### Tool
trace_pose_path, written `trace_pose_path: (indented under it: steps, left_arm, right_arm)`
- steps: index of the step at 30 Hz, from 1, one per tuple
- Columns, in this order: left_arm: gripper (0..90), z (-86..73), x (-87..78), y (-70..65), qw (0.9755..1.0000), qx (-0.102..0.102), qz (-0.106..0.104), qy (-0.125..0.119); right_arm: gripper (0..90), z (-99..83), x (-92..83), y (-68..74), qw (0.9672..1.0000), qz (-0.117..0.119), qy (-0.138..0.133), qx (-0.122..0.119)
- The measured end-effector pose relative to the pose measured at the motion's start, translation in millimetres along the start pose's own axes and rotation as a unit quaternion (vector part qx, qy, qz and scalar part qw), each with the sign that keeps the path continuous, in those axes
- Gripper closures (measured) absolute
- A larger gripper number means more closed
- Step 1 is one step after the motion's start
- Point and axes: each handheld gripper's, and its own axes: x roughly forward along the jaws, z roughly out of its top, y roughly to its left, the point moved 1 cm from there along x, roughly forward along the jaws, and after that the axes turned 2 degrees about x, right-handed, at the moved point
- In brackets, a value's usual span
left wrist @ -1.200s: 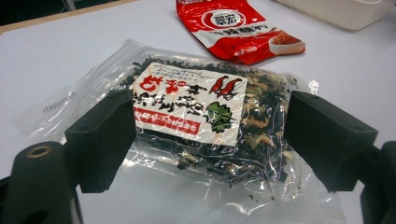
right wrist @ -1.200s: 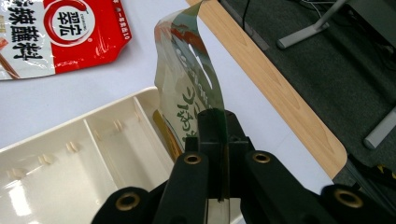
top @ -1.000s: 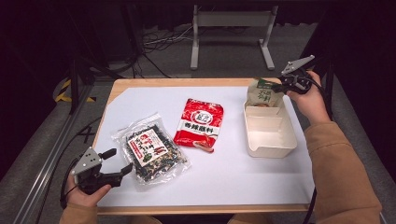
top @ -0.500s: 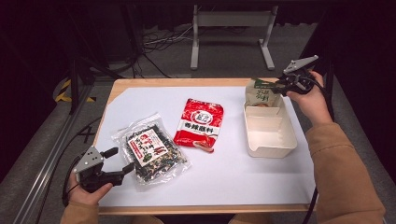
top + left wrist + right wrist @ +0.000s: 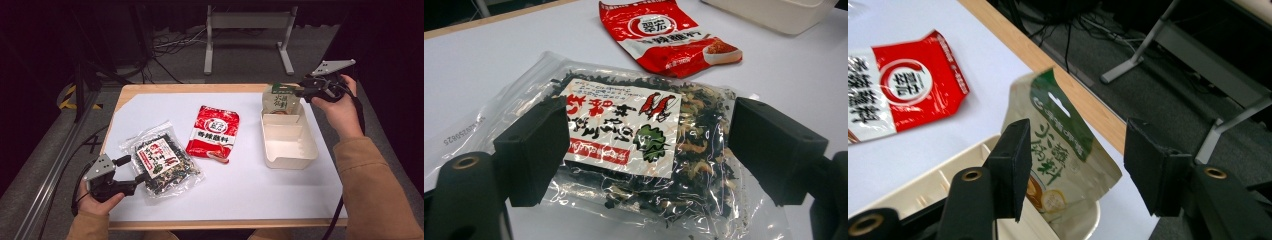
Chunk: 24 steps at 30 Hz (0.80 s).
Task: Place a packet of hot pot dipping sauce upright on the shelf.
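Down at the near left corner of the white-covered wooden worktop [image 5: 250,200], the left gripper [image 5: 131,169] sits with released jaws spread around the edge of a clear plastic bag of dark dried seaweed [image 5: 161,166], not closed on it. Beside that bag lies a flat red seasoning packet [image 5: 214,133]. Far right, the right gripper [image 5: 302,93] holds its jaws released just beside a green-and-beige pouch [image 5: 281,100] standing tilted in the far end of a cream rectangular plastic tray [image 5: 291,150].

Dim room around a lit tabletop

A white sheet [image 5: 250,185] covers the wood-edged tabletop [image 5: 165,89]; grey floor [image 5: 45,165] surrounds it, with black cables [image 5: 170,45] and a grey metal stand [image 5: 247,22] at the far side, and yellow-black tape [image 5: 67,97] at left.
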Motion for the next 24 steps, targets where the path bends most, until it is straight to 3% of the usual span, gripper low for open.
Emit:
trace_pose_path:
  steps: [5, 11, 16, 24]
  left_arm:
    - [17.6, 1.2, 2.0, -0.1, 1.0000, 0.001, -0.002, 0.002]
    - [17.6, 2.0, 3.1, 0.3, 1.0000, 0.001, -0.004, 0.000]
    - [17.6, 2.3, 3.8, 0.2, 1.0000, 0.001, -0.005, 0.000]
    - [17.6, 2.1, 3.3, 0.7, 1.0000, 0.000, -0.004, -0.002]
  right_arm:
    - [39.7, 4.3, -13.5, 13.7, 0.9994, 0.000, -0.023, 0.024]
    - [38.7, 9.8, -23.4, 31.0, 0.9968, 0.026, -0.050, 0.056]
    - [38.7, 14.0, -25.3, 48.6, 0.9954, 0.042, -0.050, 0.069]
    - [39.3, 20.2, -19.0, 71.6, 0.9877, 0.089, -0.056, 0.116]
